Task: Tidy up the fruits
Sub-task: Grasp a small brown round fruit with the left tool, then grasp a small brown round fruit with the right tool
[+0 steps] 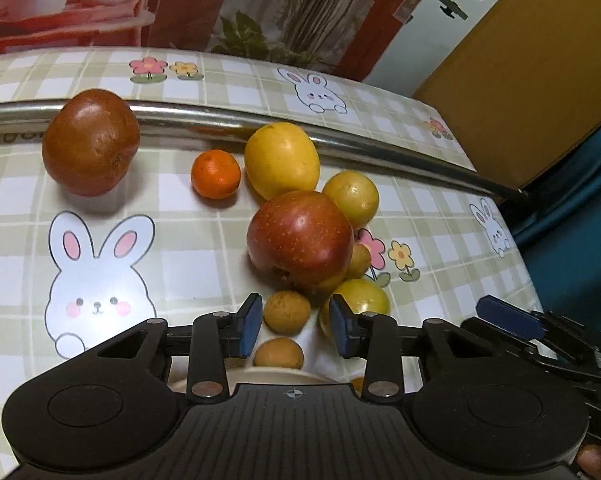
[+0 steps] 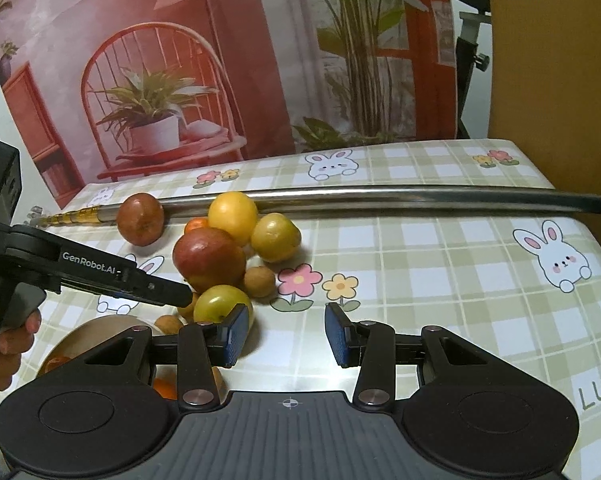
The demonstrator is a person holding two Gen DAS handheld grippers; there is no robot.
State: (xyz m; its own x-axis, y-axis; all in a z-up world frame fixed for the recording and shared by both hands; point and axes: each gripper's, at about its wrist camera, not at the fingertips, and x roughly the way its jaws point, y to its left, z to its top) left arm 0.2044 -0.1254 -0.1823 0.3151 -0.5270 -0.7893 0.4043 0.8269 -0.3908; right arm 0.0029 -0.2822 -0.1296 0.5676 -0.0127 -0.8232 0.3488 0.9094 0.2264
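Two tangerines (image 2: 166, 387) half hidden in bowl (image 2: 100, 326) behind right tongs (image 2: 286, 334).

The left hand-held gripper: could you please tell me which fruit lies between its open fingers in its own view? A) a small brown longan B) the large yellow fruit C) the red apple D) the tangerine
A: the left hand-held gripper is open, and a longan sits in the gap between its fingers, with the apple farther ahead and the tangerine farther off to the left.
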